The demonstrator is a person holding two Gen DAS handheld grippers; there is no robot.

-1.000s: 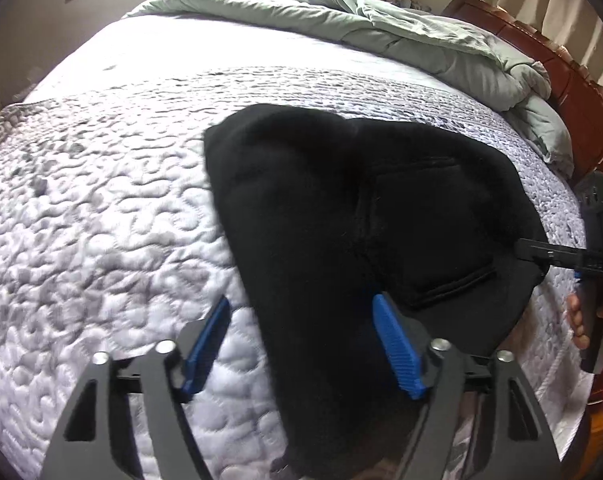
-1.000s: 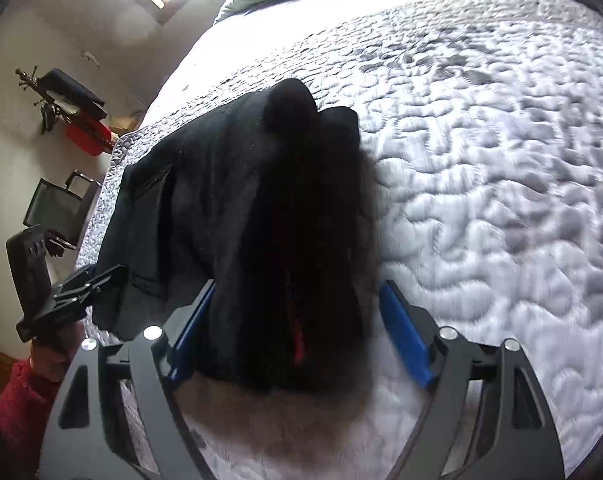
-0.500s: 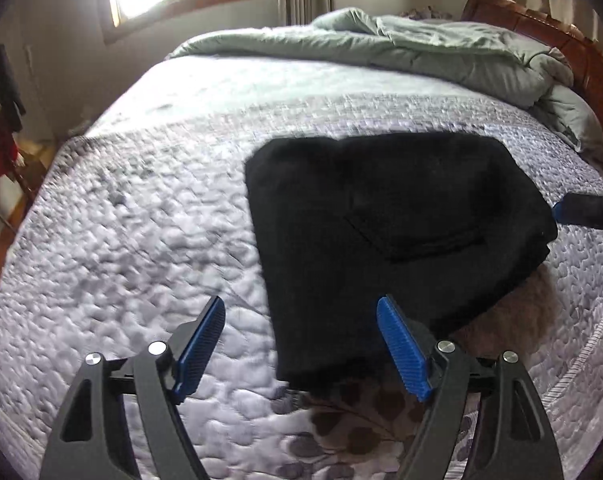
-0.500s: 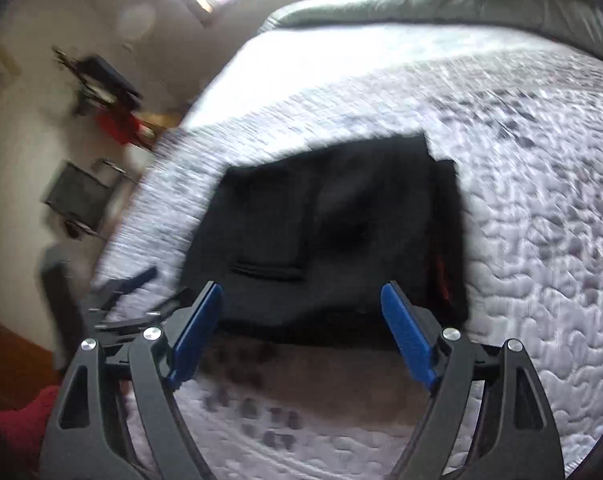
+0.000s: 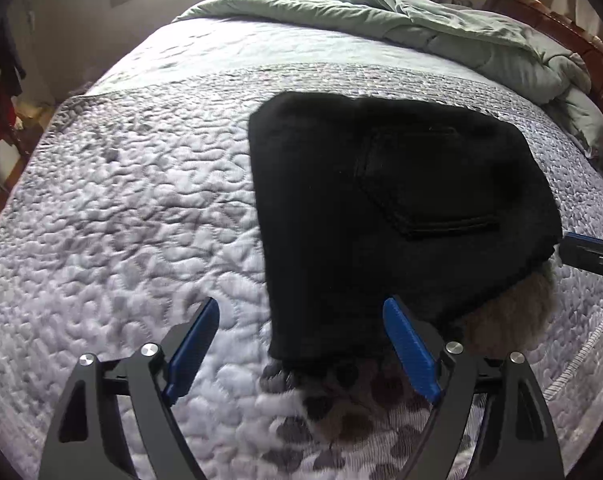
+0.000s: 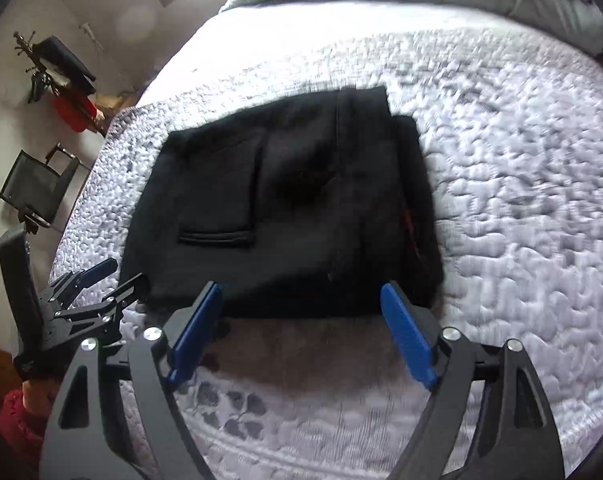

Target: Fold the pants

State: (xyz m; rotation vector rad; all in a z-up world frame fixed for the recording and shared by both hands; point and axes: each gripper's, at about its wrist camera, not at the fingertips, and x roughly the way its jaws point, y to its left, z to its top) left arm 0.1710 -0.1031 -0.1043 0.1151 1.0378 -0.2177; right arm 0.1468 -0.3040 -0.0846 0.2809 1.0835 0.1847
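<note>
The black pants [image 5: 385, 216] lie folded into a compact rectangle on the quilted grey bedspread [image 5: 133, 208], back pocket facing up; they also show in the right wrist view [image 6: 293, 208]. My left gripper [image 5: 297, 344] is open and empty, held just short of the near edge of the pants. My right gripper [image 6: 301, 328] is open and empty, held just short of the near edge of the pants. The left gripper also shows at the left edge of the right wrist view [image 6: 113, 280], and a tip of the right gripper shows at the right edge of the left wrist view [image 5: 589, 252].
A rumpled green duvet [image 5: 441, 36] lies at the head of the bed by the wooden headboard [image 5: 561, 36]. A chair [image 6: 37, 188] and a rack with black and red clothes [image 6: 61, 76] stand beside the bed. The bedspread's edge [image 6: 341, 452] runs close below my right gripper.
Both grippers have pulled back from the pants toward the bed's edge. The pants, loosely bunched a second ago, now lie flat and folded.
</note>
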